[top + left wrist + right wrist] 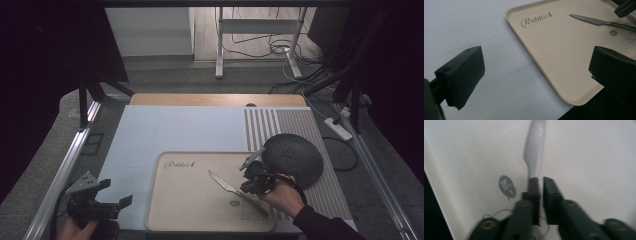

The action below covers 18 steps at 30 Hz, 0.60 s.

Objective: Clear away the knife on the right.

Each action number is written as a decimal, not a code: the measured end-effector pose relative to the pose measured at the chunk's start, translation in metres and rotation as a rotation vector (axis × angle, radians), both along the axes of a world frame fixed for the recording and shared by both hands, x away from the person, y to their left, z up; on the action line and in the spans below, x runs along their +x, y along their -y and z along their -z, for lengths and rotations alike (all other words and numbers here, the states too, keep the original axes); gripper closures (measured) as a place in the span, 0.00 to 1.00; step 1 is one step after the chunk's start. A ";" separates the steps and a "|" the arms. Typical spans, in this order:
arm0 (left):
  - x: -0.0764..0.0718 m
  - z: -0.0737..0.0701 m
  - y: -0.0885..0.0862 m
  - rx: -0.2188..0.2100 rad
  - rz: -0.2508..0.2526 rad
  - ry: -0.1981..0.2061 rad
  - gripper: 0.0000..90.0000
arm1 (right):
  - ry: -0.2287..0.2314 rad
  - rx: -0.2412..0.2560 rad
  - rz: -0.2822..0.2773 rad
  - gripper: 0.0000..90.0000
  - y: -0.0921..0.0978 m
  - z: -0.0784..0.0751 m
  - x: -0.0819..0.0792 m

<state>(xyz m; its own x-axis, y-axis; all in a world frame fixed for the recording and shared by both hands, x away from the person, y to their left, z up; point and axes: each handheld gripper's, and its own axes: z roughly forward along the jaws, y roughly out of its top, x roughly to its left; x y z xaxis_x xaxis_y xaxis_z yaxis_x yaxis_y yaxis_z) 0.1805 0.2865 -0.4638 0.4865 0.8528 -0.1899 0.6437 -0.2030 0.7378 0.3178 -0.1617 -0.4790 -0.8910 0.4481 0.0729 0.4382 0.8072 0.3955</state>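
Just 1 knife (232, 189), 1 tray (190, 210), 2 tongs.

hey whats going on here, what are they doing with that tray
A person works at a table with a handheld gripper in each hand. The right gripper is closed on the handle of a table knife, whose blade lies over a beige tray printed "Rabbit". The left gripper is open and holds nothing, near the tray's left edge at the table's front. A dark round woven mat lies on the striped placemat just right of the tray.
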 end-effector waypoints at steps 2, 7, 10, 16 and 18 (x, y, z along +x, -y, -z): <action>0.000 0.000 0.000 0.001 0.001 -0.001 0.02 | 0.007 -0.015 -0.043 1.00 -0.010 0.001 0.000; 0.000 0.000 0.000 -0.002 -0.001 0.000 0.02 | 0.021 -0.039 -0.087 1.00 -0.026 0.004 0.001; 0.000 0.000 -0.001 -0.003 -0.001 0.000 0.02 | 0.020 -0.040 -0.092 1.00 -0.027 0.005 0.001; 0.001 0.000 0.000 0.002 0.000 -0.002 0.02 | 0.019 -0.012 -0.127 1.00 -0.034 0.009 -0.001; 0.001 0.000 0.000 0.002 0.000 -0.003 0.02 | 0.026 -0.024 -0.145 1.00 -0.040 0.011 -0.002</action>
<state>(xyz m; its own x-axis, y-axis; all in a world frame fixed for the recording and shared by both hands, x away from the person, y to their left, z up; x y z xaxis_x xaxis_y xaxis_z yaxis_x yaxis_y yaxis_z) 0.1811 0.2864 -0.4641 0.4862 0.8531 -0.1895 0.6457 -0.2046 0.7357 0.3159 -0.1212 -0.4903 -0.9481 0.3155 0.0402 0.3060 0.8707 0.3851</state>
